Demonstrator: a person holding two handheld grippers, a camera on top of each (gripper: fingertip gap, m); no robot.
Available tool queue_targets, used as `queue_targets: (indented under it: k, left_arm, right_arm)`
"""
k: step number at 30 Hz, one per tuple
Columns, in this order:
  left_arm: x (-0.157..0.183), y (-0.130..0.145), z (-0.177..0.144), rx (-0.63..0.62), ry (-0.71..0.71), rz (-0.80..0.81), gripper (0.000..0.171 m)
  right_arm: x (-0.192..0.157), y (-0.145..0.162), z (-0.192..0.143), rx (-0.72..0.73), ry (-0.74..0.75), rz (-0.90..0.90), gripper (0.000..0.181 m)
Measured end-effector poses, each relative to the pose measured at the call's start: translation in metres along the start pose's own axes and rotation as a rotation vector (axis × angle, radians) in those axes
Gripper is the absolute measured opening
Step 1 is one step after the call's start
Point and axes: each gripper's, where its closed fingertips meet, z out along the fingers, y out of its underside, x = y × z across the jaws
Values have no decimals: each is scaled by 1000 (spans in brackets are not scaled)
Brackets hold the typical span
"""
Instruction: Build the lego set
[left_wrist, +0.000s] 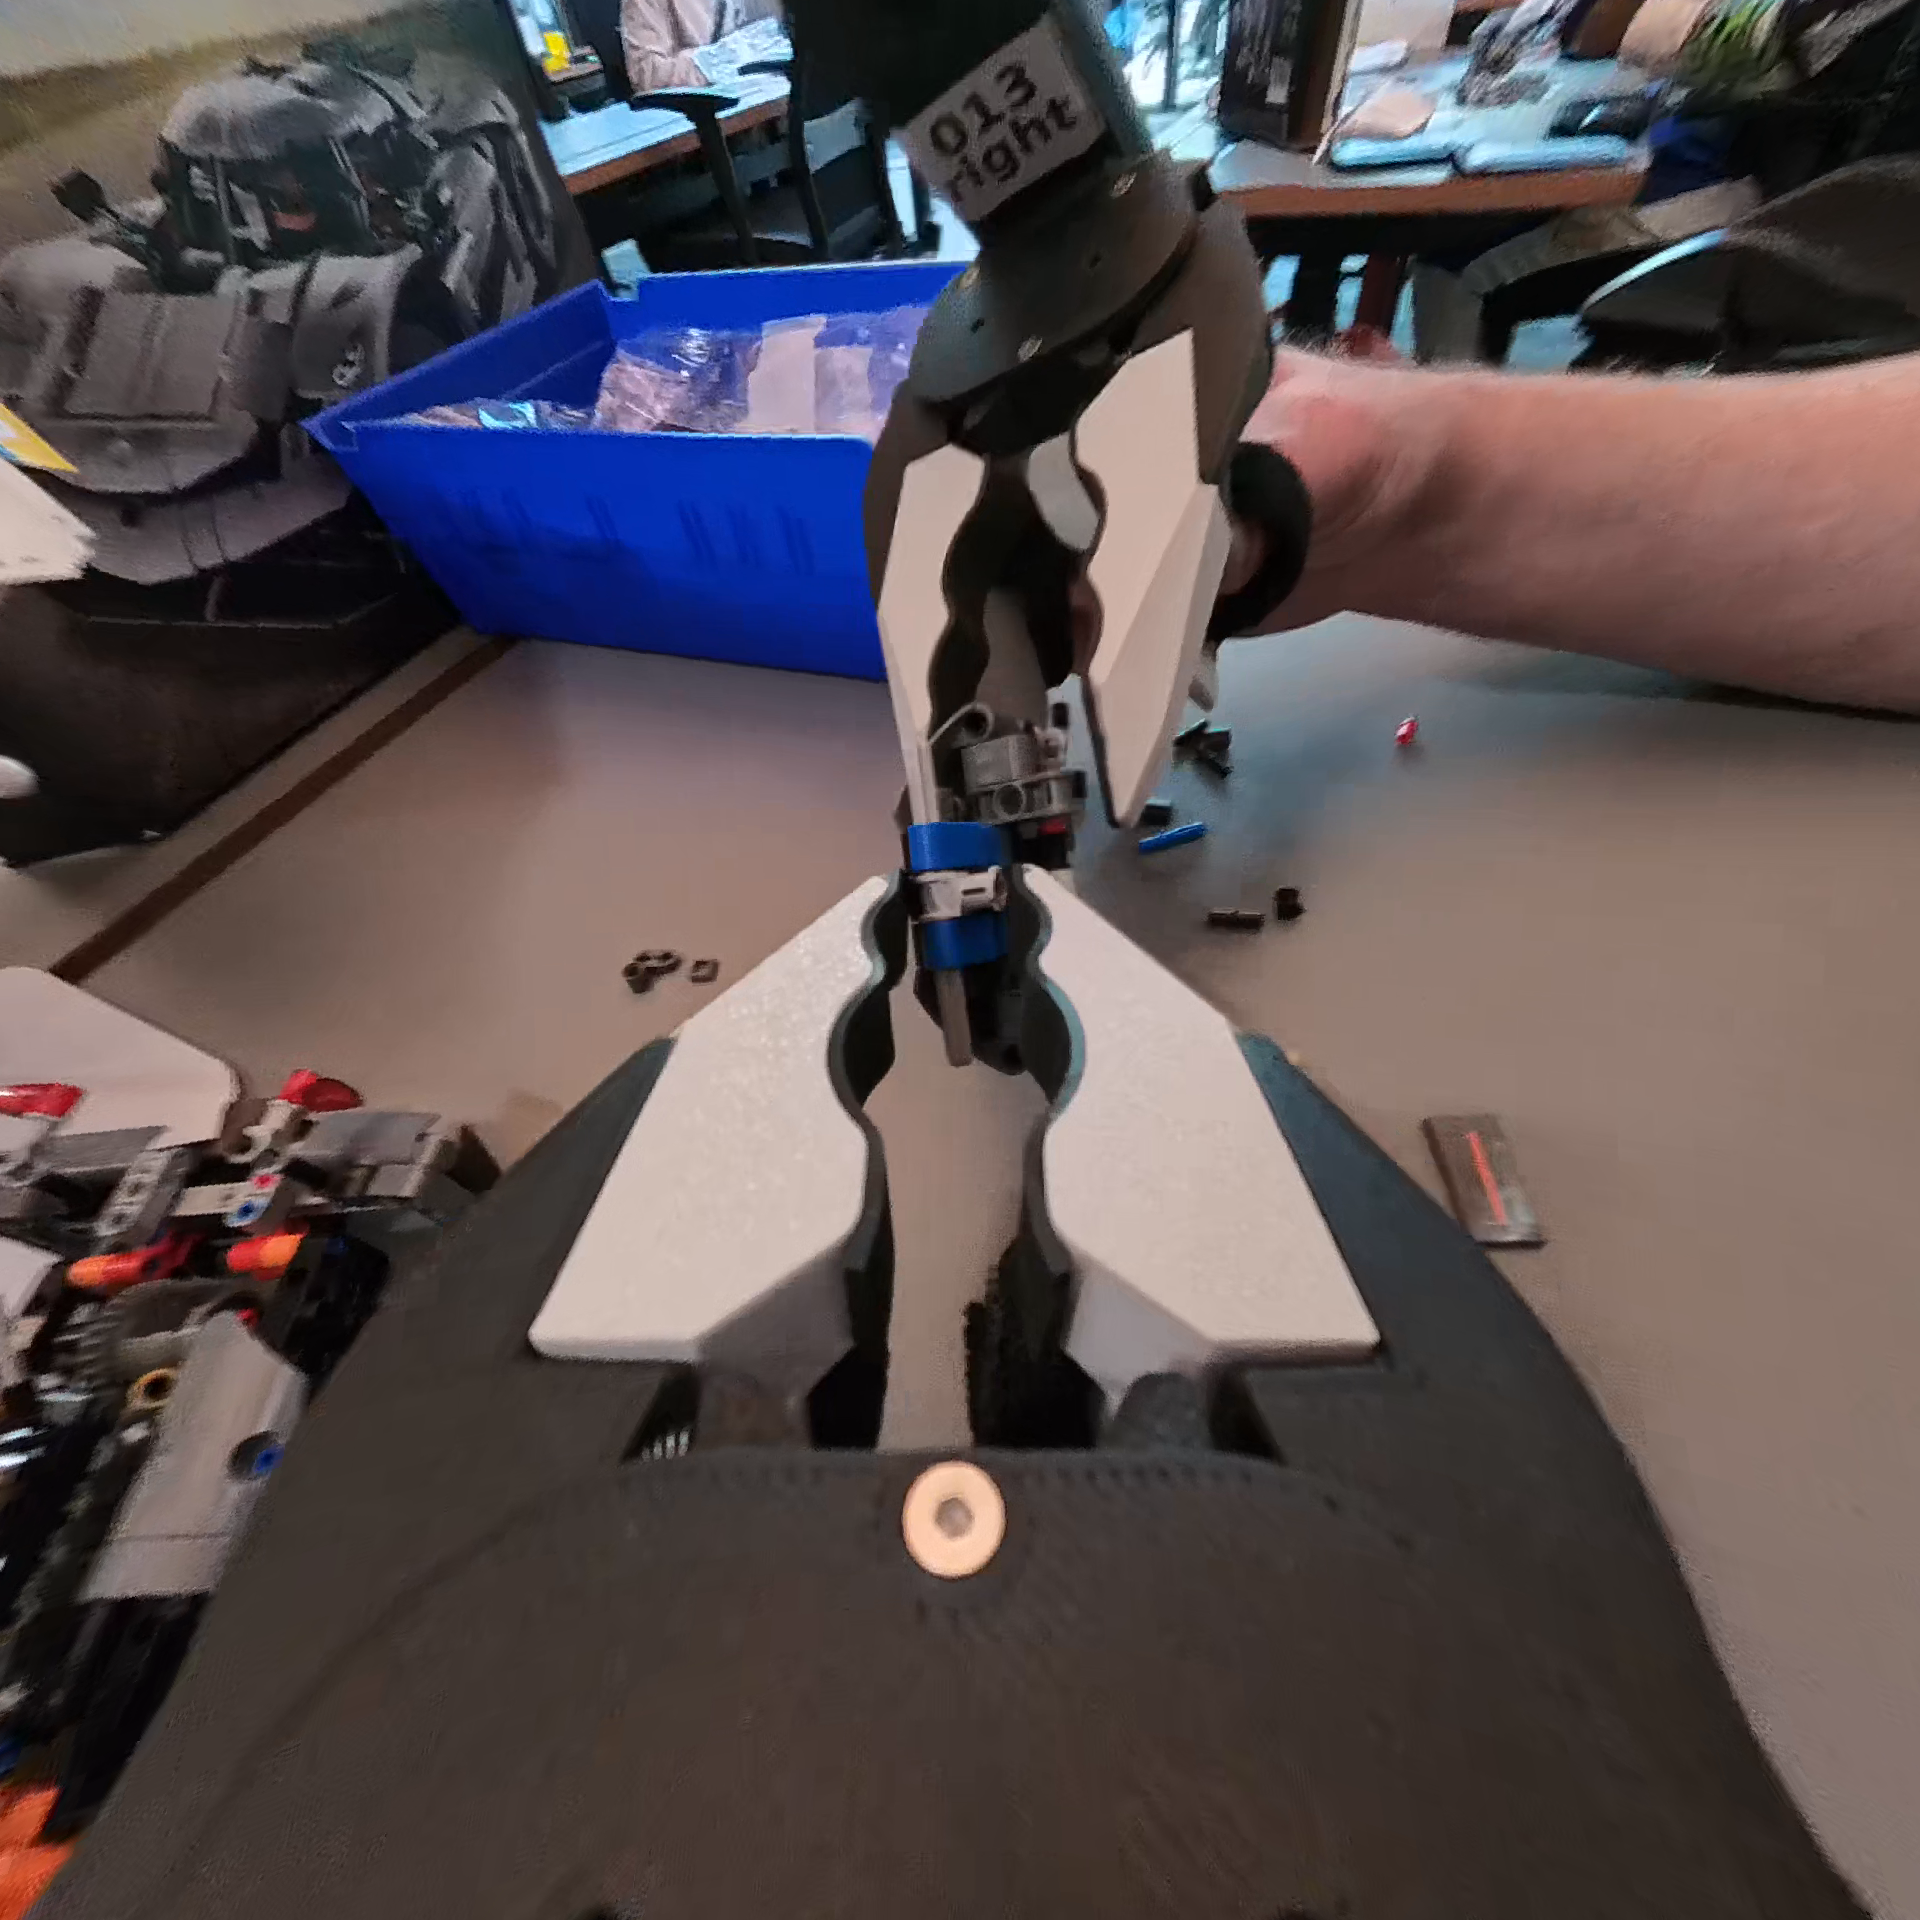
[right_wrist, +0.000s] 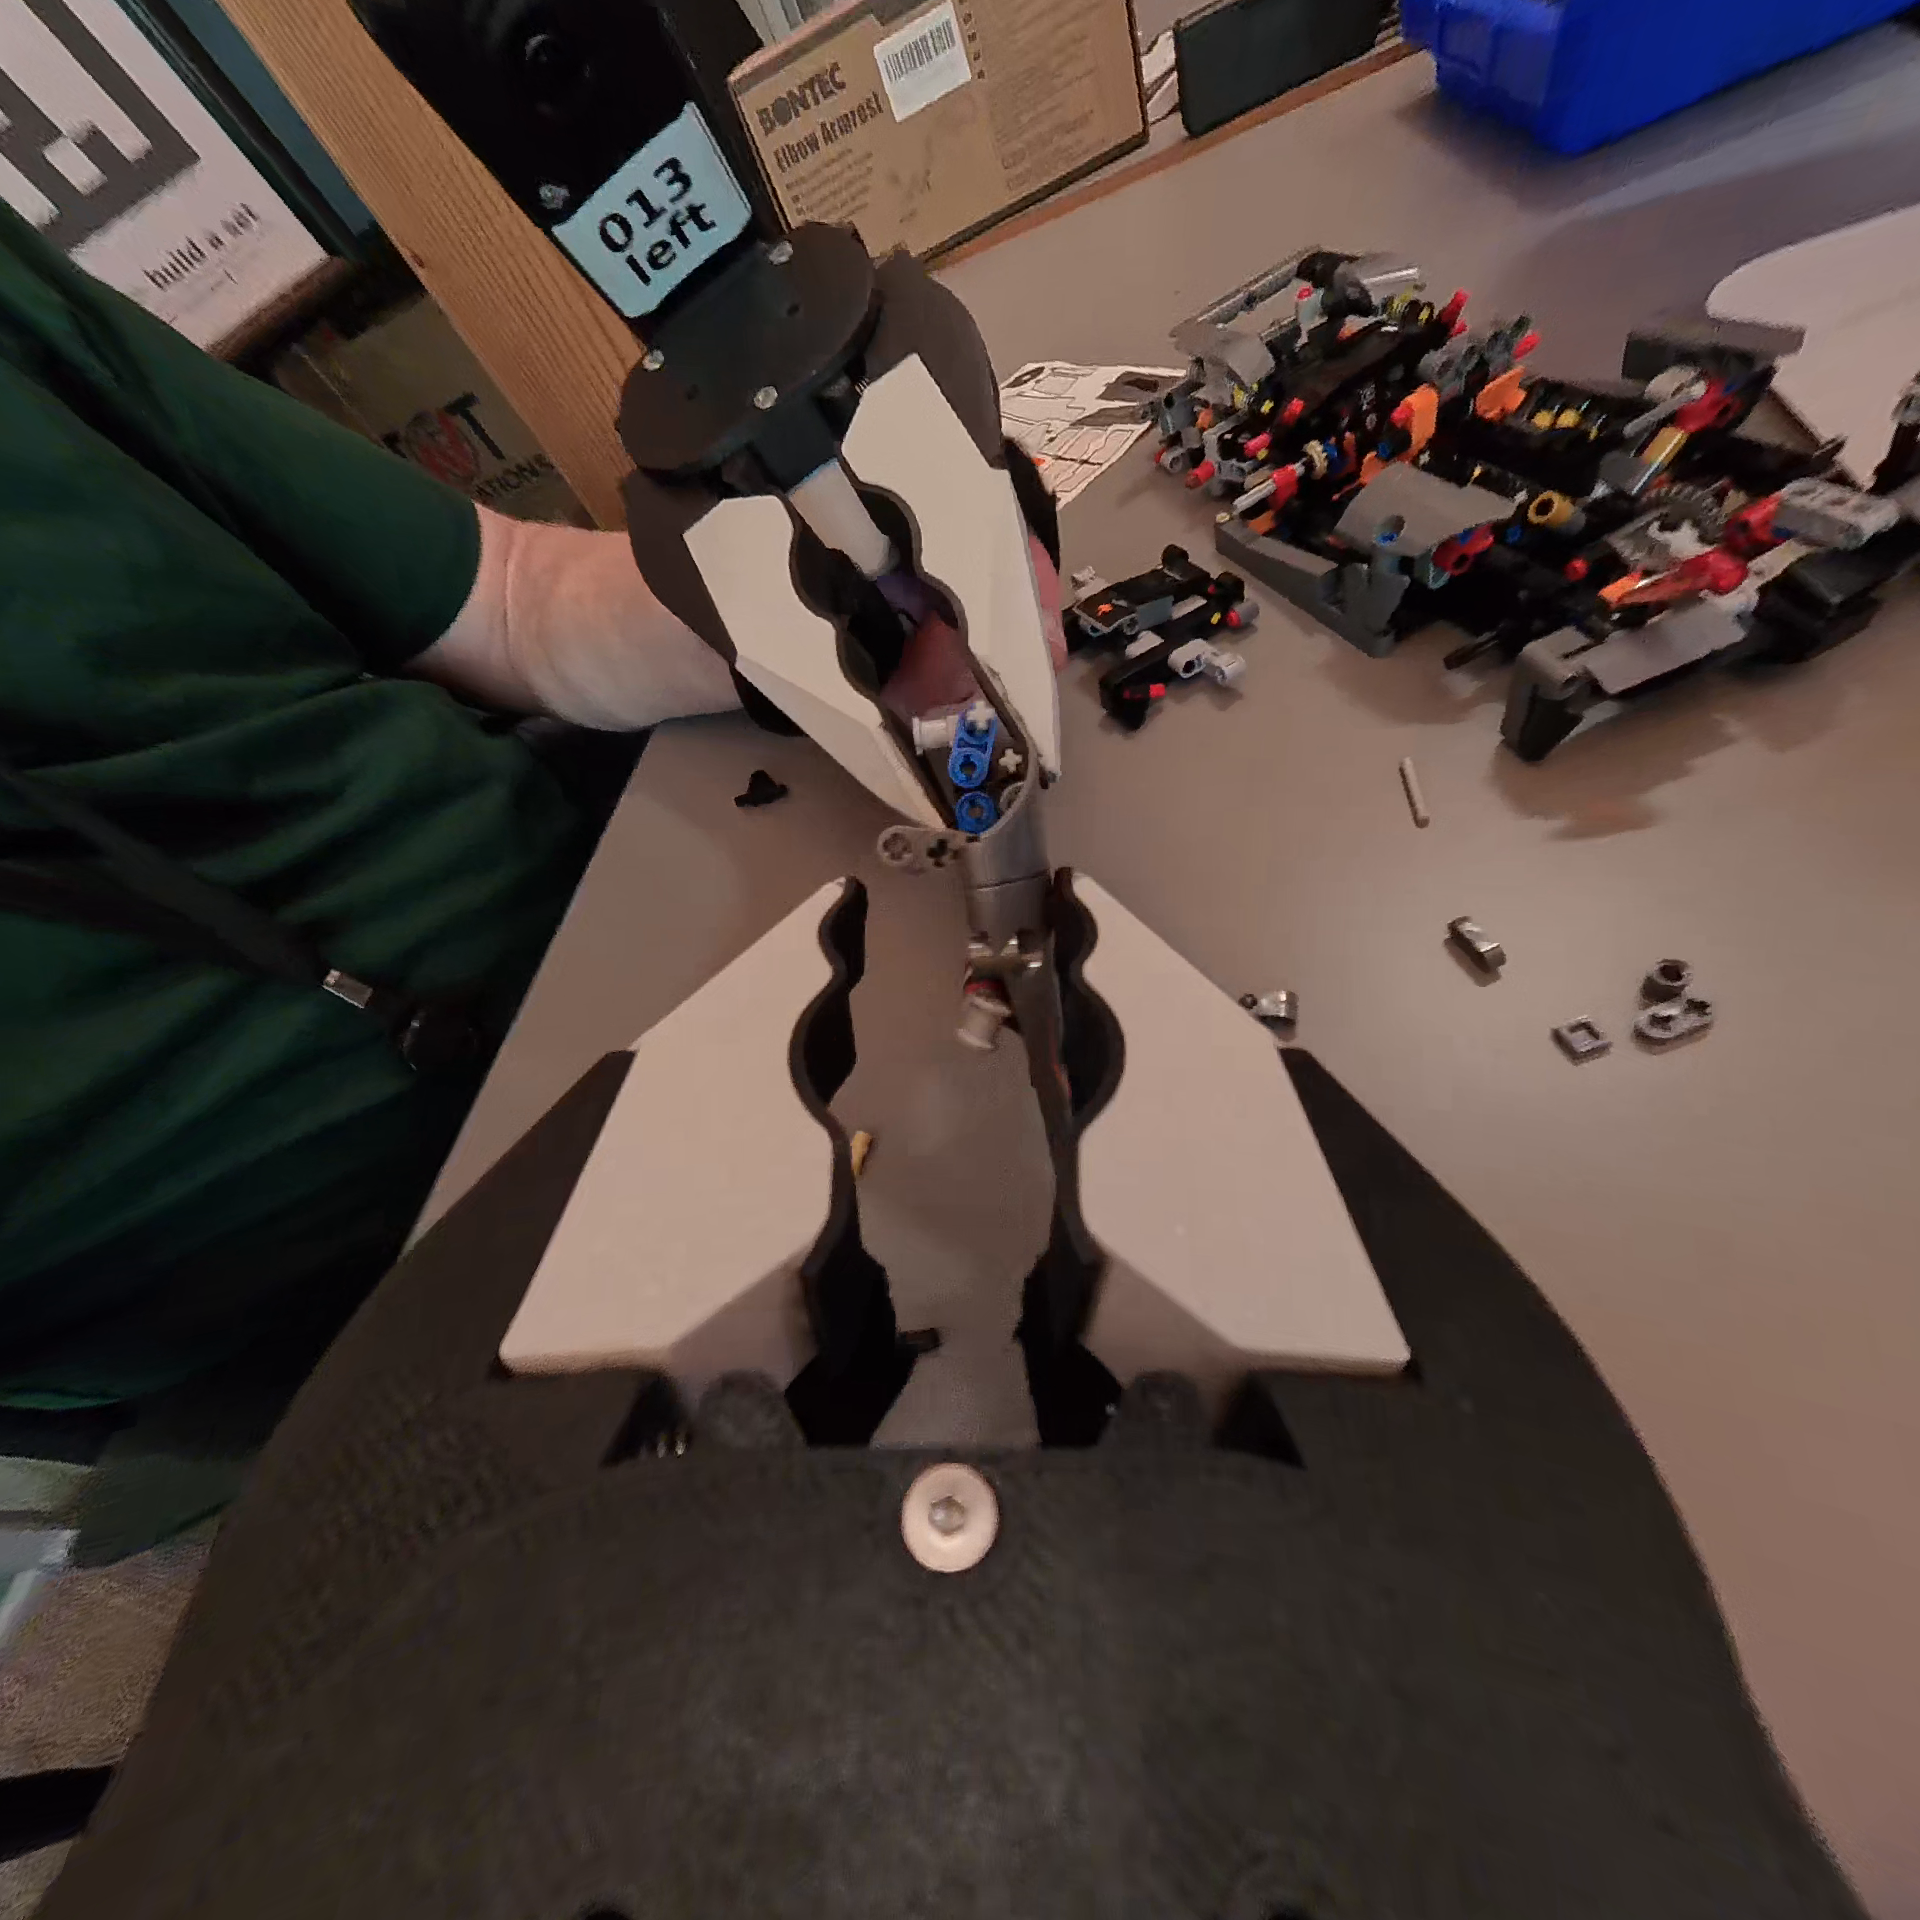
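Observation:
A small grey and blue Lego sub-assembly (left_wrist: 956, 914) hangs in the air between both grippers over the grey table (left_wrist: 520, 831). My left gripper (left_wrist: 961, 894) is shut on its blue end. In the right wrist view the left gripper (right_wrist: 997, 800) comes down from above with the blue pieces (right_wrist: 971, 769) pinched between its fingers. My right gripper (right_wrist: 956, 888) is open around the grey end (right_wrist: 1003, 883), which lies against one finger only. The right gripper also shows in the left wrist view (left_wrist: 1018, 821), reaching in from above.
A large part-built Lego vehicle (right_wrist: 1507, 488) lies on the table, with a small black sub-assembly (right_wrist: 1153, 623) beside it. Loose small pieces (right_wrist: 1673, 1008) are scattered about. A blue bin of bags (left_wrist: 623, 520), the set's box (left_wrist: 208, 364) and a cardboard box (right_wrist: 935, 114) stand behind. My two grippers' fingertips are within a few centimetres of each other. My left gripper's tips are some 15 cm from the small black sub-assembly (right_wrist: 1153, 623).

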Motion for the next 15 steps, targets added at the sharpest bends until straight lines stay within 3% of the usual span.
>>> queue_targets:
  k: [6, 15]
  left_arm:
    - [0, 0, 0, -64, -129, 229, 16]
    - [2, -2, -1, -92, -195, 360, 16]
  right_arm:
    - [4, 0, 3, -43, 116, -140, 32]
    - [1, -4, 4, -2, 59, -60, 32]
